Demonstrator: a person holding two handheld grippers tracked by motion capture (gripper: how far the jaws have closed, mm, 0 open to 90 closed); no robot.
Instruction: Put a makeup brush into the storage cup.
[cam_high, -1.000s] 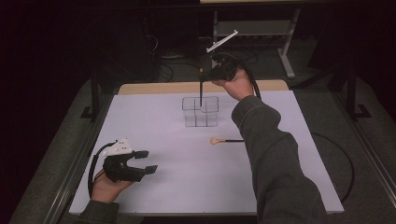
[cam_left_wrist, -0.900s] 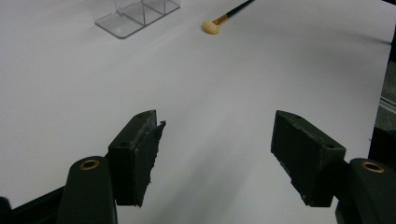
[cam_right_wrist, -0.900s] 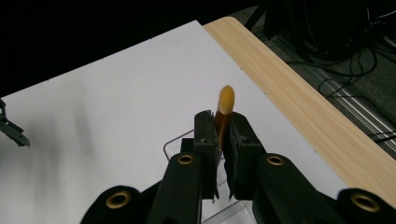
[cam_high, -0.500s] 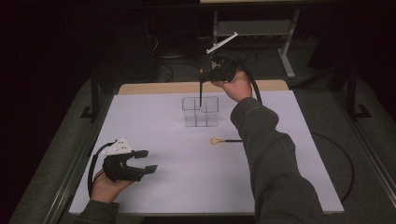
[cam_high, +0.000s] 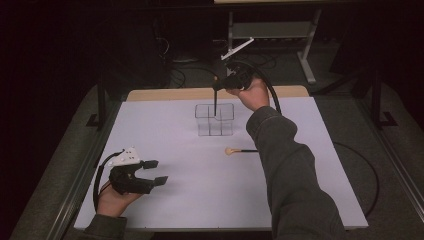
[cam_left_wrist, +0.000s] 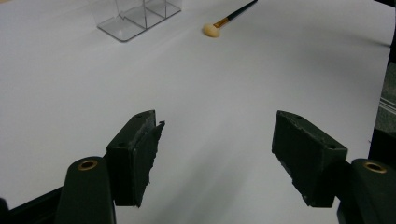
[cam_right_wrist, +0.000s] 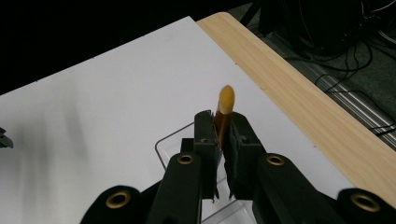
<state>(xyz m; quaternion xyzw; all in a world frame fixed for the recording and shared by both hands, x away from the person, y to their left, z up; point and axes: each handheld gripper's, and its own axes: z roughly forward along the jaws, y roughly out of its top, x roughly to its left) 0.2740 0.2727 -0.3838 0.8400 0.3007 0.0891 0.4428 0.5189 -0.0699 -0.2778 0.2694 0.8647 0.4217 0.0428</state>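
High view: the right claw (cam_high: 220, 86) is clamped on a brush (cam_high: 215, 97) held upright over the clear organizer (cam_high: 215, 120) at the far middle of the white worktop (cam_high: 165, 215); a second brush (cam_high: 240, 150) lies nearer. The left claw (cam_high: 154, 172), near left, stands apart.

Left gripper view: jaws wide apart, nothing between them.

Right gripper view: jaws together on the brush handle.

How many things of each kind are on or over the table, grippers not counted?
Brushes: 2, one lying on the white table, one held upright over the organizer.
Clear organizer: 1.
Total: 3.
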